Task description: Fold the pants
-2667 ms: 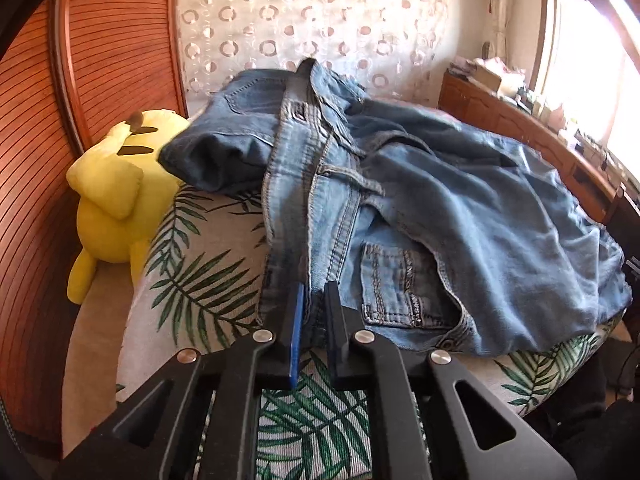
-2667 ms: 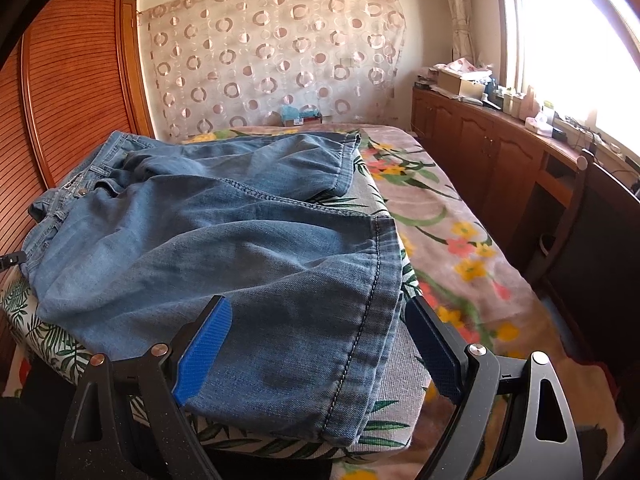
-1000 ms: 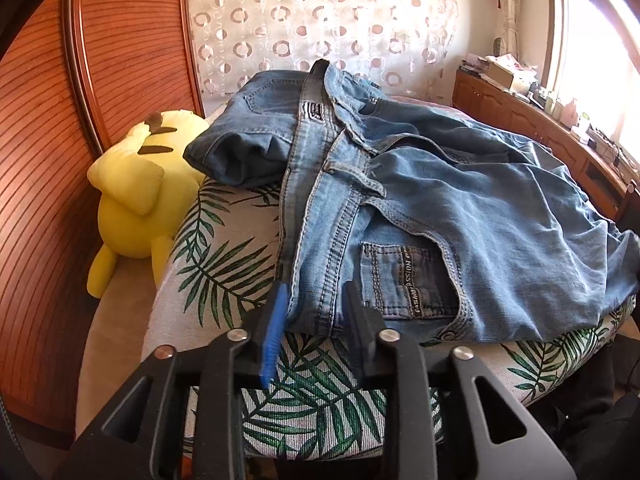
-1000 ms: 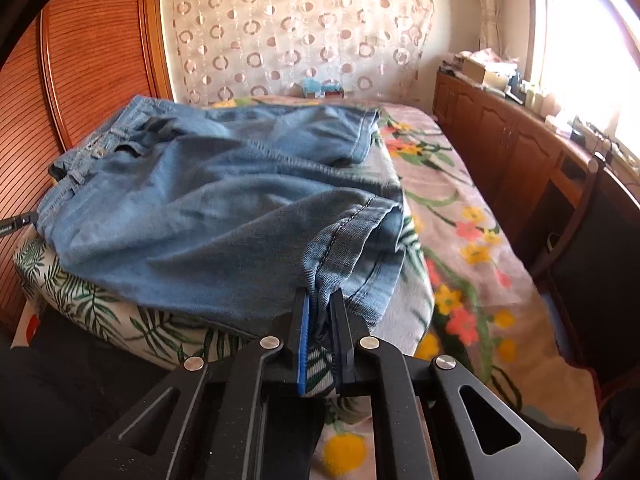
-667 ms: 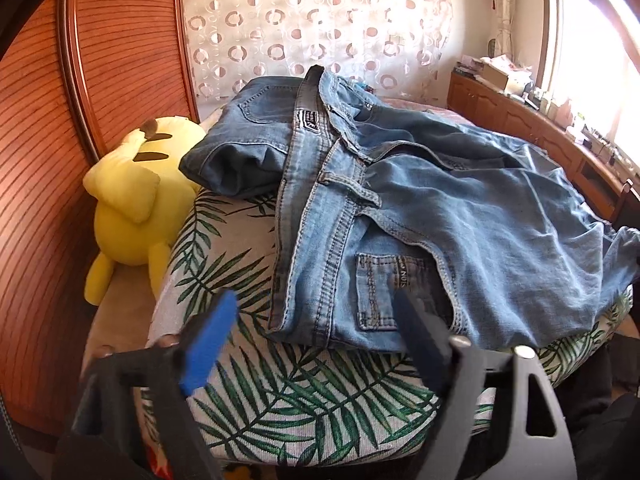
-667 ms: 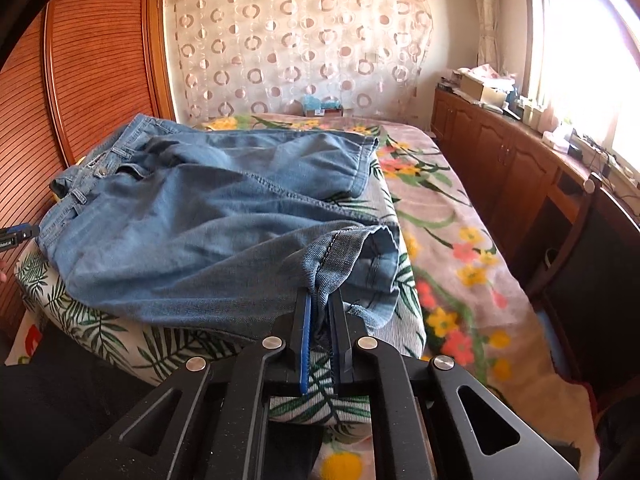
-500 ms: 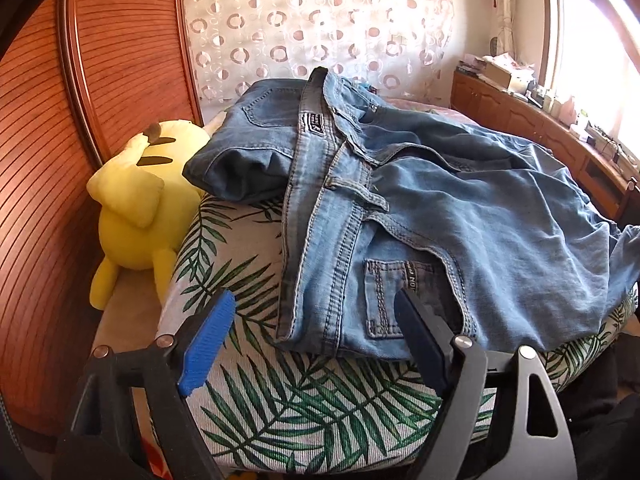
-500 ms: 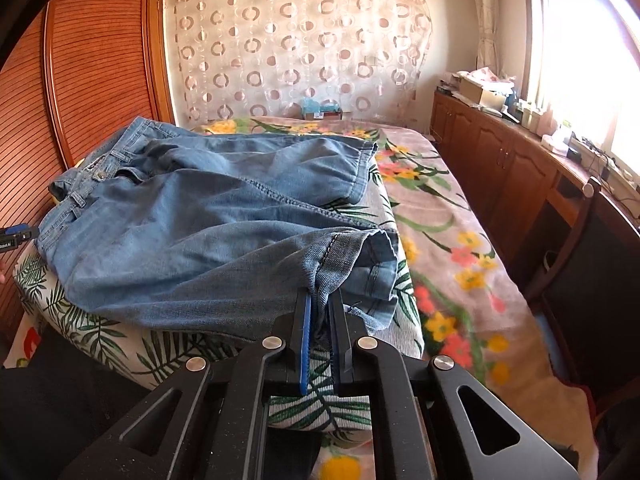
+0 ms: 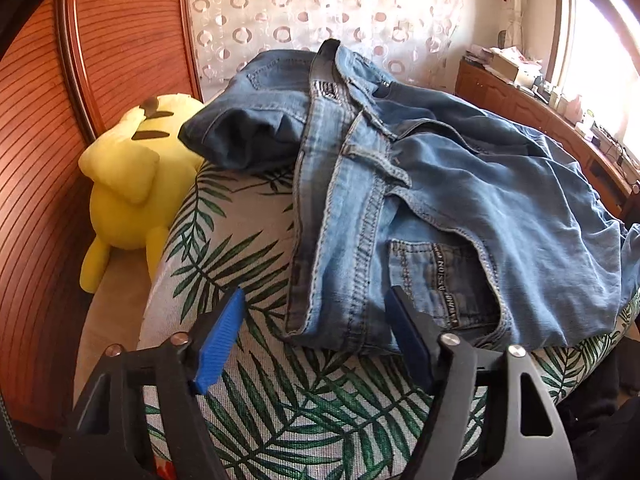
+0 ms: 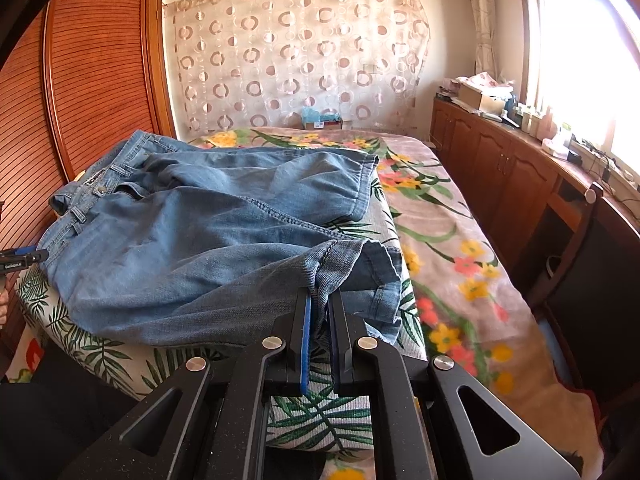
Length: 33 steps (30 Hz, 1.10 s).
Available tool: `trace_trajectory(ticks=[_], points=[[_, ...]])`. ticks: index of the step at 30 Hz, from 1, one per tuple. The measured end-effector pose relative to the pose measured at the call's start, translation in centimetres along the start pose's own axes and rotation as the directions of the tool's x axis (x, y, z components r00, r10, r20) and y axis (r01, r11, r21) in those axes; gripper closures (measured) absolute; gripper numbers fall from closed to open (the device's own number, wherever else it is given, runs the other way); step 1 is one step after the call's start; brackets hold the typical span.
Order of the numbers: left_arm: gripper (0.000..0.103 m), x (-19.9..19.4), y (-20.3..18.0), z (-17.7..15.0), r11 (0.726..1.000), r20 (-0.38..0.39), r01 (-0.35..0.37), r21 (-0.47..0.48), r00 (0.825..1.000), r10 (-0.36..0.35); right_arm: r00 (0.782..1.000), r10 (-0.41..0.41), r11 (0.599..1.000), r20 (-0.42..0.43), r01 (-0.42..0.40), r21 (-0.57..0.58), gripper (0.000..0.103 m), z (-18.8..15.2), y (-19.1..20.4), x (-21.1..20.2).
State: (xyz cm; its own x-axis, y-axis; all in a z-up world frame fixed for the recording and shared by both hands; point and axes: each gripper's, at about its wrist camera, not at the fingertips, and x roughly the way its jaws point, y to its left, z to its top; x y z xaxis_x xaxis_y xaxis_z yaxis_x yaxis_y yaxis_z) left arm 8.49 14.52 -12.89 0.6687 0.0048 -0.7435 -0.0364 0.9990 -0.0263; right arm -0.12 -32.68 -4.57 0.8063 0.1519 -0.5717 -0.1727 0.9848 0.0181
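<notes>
Blue jeans (image 9: 460, 184) lie spread over a leaf-print cushion (image 9: 240, 260) on the bed. In the left wrist view the waistband's near corner and back pocket lie between the fingers of my left gripper (image 9: 316, 292). Its jaws are closing, and the blue pads stand clear of the denim on both sides. In the right wrist view the jeans (image 10: 180, 240) stretch away to the left. My right gripper (image 10: 320, 292) is shut on the bunched hem of the near leg. The tip of the left gripper (image 10: 20, 258) shows at the far left edge.
A yellow plush toy (image 9: 128, 184) sits between the cushion and the slatted wooden wardrobe (image 9: 40, 160). The floral bedspread (image 10: 448, 248) runs to the right. Wooden cabinets (image 10: 500, 176) line the window wall, and a dark chair (image 10: 580, 260) stands beside the bed.
My left gripper let go of the waistband and opened wide, then narrowed a little while moving in over the waistband corner. The right gripper stayed shut on the hem.
</notes>
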Motion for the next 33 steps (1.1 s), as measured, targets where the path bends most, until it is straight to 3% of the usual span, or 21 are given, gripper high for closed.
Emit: trace_trajectory(ticks=[4, 17, 19, 28, 33], points=[[0.041, 0.3, 0.1, -0.1, 1.0, -0.001, 0.029, -0.008, 1.0, -0.029, 1.0, -0.001, 1.0, -0.004, 0.001, 0.002, 0.096, 0.1, 0.0, 0.2], [0.042, 1.2, -0.2, 0.3, 1.0, -0.008, 0.02, 0.003, 1.0, -0.02, 1.0, 0.01, 1.0, -0.001, -0.01, 0.014, 0.096, 0.4, 0.1, 0.9], [0.052, 1.1, -0.2, 0.3, 0.999, -0.003, 0.04, 0.003, 0.999, -0.04, 1.0, 0.011, 1.0, -0.003, -0.011, 0.015, 0.096, 0.3, 0.1, 1.0], [0.078, 0.8, -0.4, 0.3, 0.999, 0.007, 0.049, -0.009, 0.999, -0.049, 1.0, 0.013, 1.0, -0.009, -0.013, 0.015, 0.096, 0.1, -0.2, 1.3], [0.086, -0.8, -1.0, 0.3, 0.999, 0.041, 0.046, -0.003, 0.998, -0.046, 1.0, 0.013, 1.0, 0.001, -0.013, 0.021, 0.096, 0.3, -0.3, 0.9]])
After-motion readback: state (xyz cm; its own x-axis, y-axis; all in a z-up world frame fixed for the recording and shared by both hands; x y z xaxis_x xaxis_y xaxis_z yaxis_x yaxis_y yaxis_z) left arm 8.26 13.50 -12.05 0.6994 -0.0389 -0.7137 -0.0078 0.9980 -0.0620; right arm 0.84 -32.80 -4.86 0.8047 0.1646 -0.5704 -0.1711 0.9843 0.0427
